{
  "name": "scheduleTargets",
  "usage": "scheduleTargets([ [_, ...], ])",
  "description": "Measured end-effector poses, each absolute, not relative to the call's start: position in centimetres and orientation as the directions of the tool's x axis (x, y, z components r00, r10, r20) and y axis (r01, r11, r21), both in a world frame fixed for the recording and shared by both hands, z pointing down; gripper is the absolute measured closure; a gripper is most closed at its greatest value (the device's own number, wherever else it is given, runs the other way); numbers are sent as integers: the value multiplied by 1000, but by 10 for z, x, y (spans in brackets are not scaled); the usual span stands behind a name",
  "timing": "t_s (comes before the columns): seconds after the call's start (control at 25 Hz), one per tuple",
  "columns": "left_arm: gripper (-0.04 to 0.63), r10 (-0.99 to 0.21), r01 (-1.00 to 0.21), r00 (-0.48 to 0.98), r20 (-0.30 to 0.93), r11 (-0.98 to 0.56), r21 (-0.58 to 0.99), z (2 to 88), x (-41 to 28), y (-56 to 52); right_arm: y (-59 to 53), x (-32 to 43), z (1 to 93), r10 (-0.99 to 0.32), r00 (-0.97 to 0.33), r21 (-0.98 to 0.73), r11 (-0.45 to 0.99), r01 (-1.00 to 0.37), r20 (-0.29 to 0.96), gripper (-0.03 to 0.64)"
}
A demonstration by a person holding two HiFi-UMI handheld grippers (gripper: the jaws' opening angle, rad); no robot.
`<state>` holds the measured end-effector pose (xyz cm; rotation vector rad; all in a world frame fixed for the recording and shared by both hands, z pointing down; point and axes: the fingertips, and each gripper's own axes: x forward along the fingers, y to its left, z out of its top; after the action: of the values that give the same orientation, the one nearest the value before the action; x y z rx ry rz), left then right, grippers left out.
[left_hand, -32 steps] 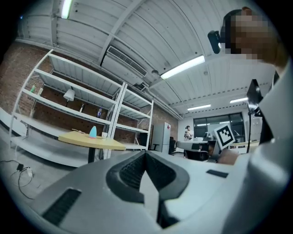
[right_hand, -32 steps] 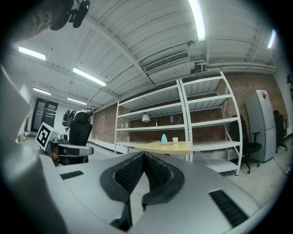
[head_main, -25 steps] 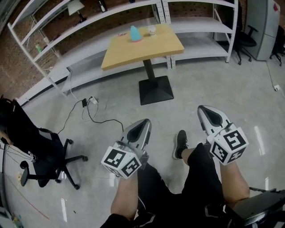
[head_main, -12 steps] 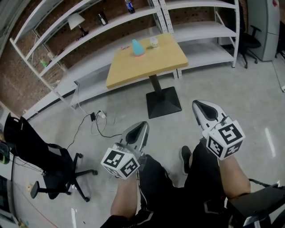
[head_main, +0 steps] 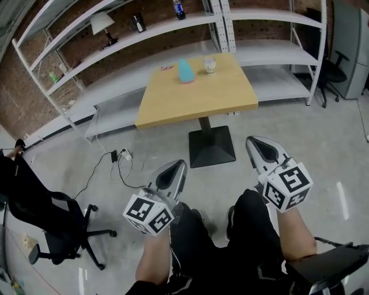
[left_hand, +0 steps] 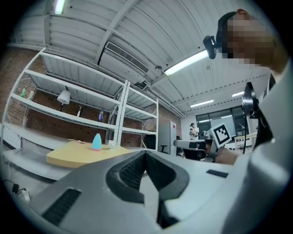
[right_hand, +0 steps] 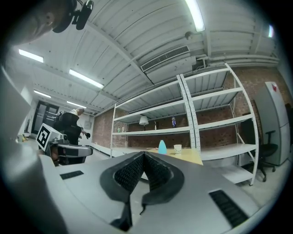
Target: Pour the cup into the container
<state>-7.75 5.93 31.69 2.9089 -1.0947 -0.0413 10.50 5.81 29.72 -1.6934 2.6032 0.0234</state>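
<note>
A white paper cup (head_main: 210,65) and a light-blue cone-shaped container (head_main: 185,71) stand side by side at the far edge of a wooden table (head_main: 196,101). Both show small in the left gripper view, cup (left_hand: 111,145) and container (left_hand: 96,142), and in the right gripper view, cup (right_hand: 177,148) and container (right_hand: 162,147). My left gripper (head_main: 172,171) and right gripper (head_main: 259,146) hover over my legs, well short of the table. Both are shut with nothing between the jaws.
White metal shelving (head_main: 144,29) runs behind the table, with a lamp (head_main: 104,24) and a bottle (head_main: 179,8) on it. A black office chair (head_main: 52,224) stands at the left, another (head_main: 331,69) at far right. Cables (head_main: 115,164) lie on the concrete floor.
The table with cup and container has come nearer and lower in the head view. Both grippers stay shut over my legs.
</note>
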Motion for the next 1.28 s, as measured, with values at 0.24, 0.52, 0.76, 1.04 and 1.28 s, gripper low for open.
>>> scheduleTargets([
  [0.24,595,-646,-644,763,-18,-763,62,319,-56,-13,-13,130,298,-929,-371,-1,371,-929,-18,624],
  [0.52,595,-642,-640,766,-24,-766,66,308,-46,-97,-94,132,288,-922,-384,2,385,-923,-39,623],
  [0.76,595,-646,-645,762,-33,-763,39,294,-37,-170,-166,132,282,-912,-408,9,408,-913,-40,550],
  [1.04,595,-646,-643,763,-33,-763,58,291,-29,-263,-256,141,280,-916,-401,1,401,-916,-22,483],
  [1.28,595,-643,-642,766,-18,-766,23,287,-28,-327,-335,145,283,-915,-403,-9,403,-915,14,408],
])
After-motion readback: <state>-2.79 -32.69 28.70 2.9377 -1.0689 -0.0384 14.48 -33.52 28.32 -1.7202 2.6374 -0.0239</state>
